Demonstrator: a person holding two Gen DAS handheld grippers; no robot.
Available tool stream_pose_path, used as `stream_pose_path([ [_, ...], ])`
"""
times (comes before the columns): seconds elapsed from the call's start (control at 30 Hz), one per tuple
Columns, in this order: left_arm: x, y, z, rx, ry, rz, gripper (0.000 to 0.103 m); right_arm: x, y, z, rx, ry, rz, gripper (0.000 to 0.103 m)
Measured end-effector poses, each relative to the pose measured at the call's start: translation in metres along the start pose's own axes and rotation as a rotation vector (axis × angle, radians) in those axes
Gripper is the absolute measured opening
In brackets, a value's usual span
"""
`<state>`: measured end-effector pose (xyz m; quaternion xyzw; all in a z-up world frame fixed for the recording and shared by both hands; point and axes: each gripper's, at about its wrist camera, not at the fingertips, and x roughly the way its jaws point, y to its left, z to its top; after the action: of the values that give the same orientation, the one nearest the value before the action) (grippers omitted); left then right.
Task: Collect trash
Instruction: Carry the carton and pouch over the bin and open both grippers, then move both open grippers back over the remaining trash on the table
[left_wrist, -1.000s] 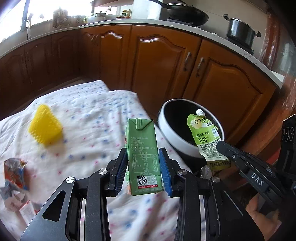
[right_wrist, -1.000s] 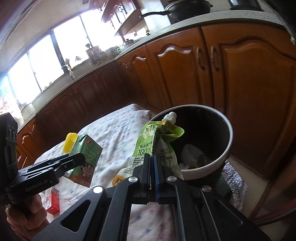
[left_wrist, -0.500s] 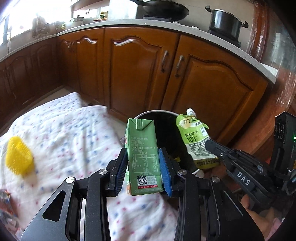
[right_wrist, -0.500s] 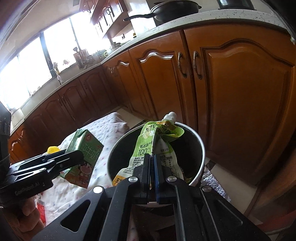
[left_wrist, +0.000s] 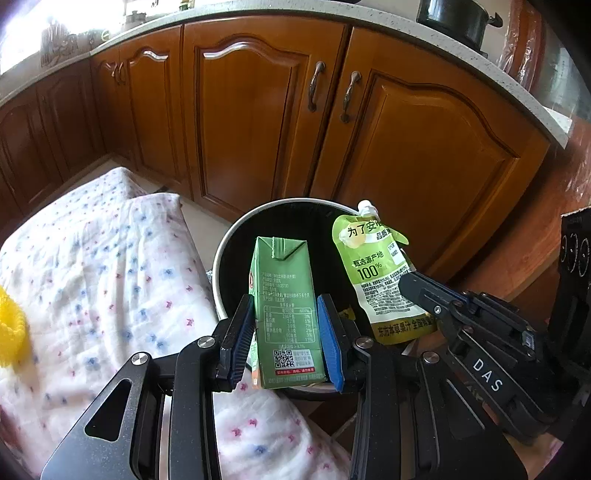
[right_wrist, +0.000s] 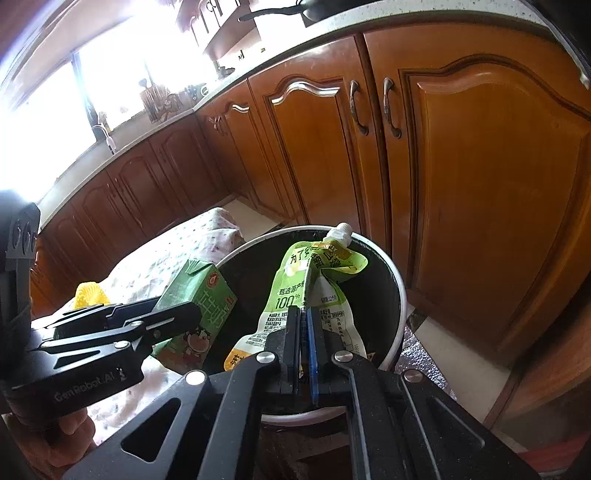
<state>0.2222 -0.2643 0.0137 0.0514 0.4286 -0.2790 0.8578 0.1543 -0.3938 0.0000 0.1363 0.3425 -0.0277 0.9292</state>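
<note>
Left gripper (left_wrist: 286, 332) clamped my upright green carton (left_wrist: 286, 314) over the bin (left_wrist: 236, 236); right gripper (right_wrist: 303, 339) pinched a green spout pouch (right_wrist: 314, 284) above its opening.

The green pouch (left_wrist: 376, 273) reads "100%" amid Chinese print, the green carton (left_wrist: 286, 314) bears a nutrition table and a QR code, the right claw (left_wrist: 406, 282) has "DAS" on its arm, and the left claw (right_wrist: 192, 314) carries "GenRobot.AI" on its body.
</note>
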Motion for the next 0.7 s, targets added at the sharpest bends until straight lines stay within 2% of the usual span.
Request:
stream_pose_path([
  [0.13, 0.004, 0.0, 0.004, -0.002, 0.015, -0.01, 0.034, 0.003, -0.007, 0.004, 0.03, 0.005, 0.022, 0.01],
  [0.27, 0.006, -0.002, 0.009, -0.012, 0.02, -0.021, 0.036, 0.002, -0.014, 0.004, 0.062, -0.003, 0.034, 0.023],
  [0.33, 0.005, 0.001, 0.008, -0.021, 0.018, -0.021, 0.049, -0.001, -0.014, 0.003, 0.065, -0.007, 0.032, 0.023],
  [0.4, 0.001, 0.004, 0.008, -0.034, 0.007, -0.033, 0.051, -0.005, -0.014, 0.002, 0.073, -0.014, 0.037, 0.025],
  [0.5, -0.005, 0.007, 0.005, -0.048, -0.001, -0.039, 0.054, -0.012, -0.015, -0.002, 0.091, -0.032, 0.046, 0.037],
  [0.57, -0.009, 0.009, 0.003, -0.051, -0.015, -0.023, 0.054, -0.018, -0.013, -0.005, 0.106, -0.053, 0.063, 0.051],
  [0.7, -0.023, 0.02, -0.012, -0.077, -0.036, 0.006, 0.054, -0.026, -0.003, -0.014, 0.114, -0.08, 0.089, 0.066],
])
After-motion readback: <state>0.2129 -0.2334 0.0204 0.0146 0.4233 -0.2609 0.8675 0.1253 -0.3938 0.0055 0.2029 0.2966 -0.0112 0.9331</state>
